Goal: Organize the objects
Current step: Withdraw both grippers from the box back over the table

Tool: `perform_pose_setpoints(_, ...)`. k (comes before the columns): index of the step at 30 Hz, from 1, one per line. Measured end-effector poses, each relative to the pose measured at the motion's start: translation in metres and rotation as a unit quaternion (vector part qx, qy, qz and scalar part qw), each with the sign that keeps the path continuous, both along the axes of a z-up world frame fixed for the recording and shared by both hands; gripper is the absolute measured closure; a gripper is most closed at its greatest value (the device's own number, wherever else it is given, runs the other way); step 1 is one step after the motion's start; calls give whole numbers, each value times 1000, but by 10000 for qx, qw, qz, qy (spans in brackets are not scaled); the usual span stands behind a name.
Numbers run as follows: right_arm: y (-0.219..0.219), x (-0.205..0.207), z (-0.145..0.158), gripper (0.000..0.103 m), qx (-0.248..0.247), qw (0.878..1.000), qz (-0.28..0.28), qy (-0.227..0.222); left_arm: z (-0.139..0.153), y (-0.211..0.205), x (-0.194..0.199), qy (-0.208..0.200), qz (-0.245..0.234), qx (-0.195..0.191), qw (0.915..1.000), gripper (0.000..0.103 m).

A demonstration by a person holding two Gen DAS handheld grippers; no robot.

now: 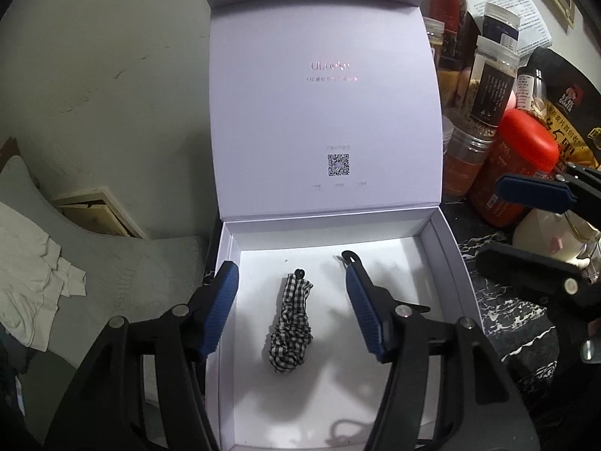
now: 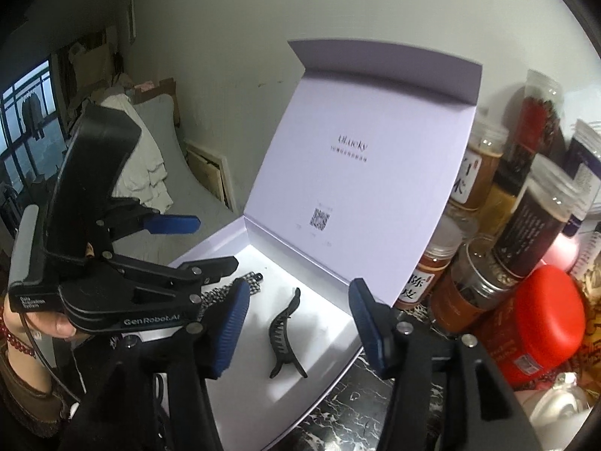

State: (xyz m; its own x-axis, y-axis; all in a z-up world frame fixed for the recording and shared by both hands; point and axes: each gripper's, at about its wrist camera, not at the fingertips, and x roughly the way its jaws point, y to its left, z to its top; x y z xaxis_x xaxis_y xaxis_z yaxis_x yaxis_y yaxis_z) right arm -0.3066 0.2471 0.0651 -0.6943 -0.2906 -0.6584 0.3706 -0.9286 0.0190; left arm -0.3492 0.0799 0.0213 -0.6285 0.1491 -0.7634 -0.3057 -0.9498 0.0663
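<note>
Between the blue pads of the left gripper [image 1: 291, 308], and below them, lies a black-and-white gingham scrunchie [image 1: 291, 329] on the floor of the white gift box [image 1: 447, 259]. Its long axis runs straight away from the tool, parallel to the fingers. The jaws stand apart and hold nothing; neither pad touches the fabric.

Ahead of the right gripper [image 2: 298, 325], likewise between and beneath its pads, a black claw hair clip [image 2: 284, 336] rests on the same box floor, its length slanting away and slightly rightward. These jaws are also parted and empty, with clear space either side of the clip.

Judgement: both items appear already placed in the box, each nearer to its own tool. Whatever move follows turns on the lid [image 1: 326, 112], which stands upright beyond both grippers, hinged at the far edge.

Beyond the box to the right, spice jars [image 1: 488, 90] and a red-lidded container [image 1: 526, 143] crowd the dark marbled counter [image 1: 514, 323].

Limits: the near box wall is cut off by the tool bodies; the left gripper's finger hides most of the clip in its own view; a faint looped mark near the box front cannot be identified.
</note>
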Motion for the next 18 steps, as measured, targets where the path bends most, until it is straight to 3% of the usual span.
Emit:
perform_pose_setpoints(9,-6,24,11,45,-12,9999,-104,69,26,2,31,160,87,-71,9998,42)
perform_pose_setpoints(18,-6,68,39,43,34,9994,-207,263,57,-6,80,454,139,-17,9989,29)
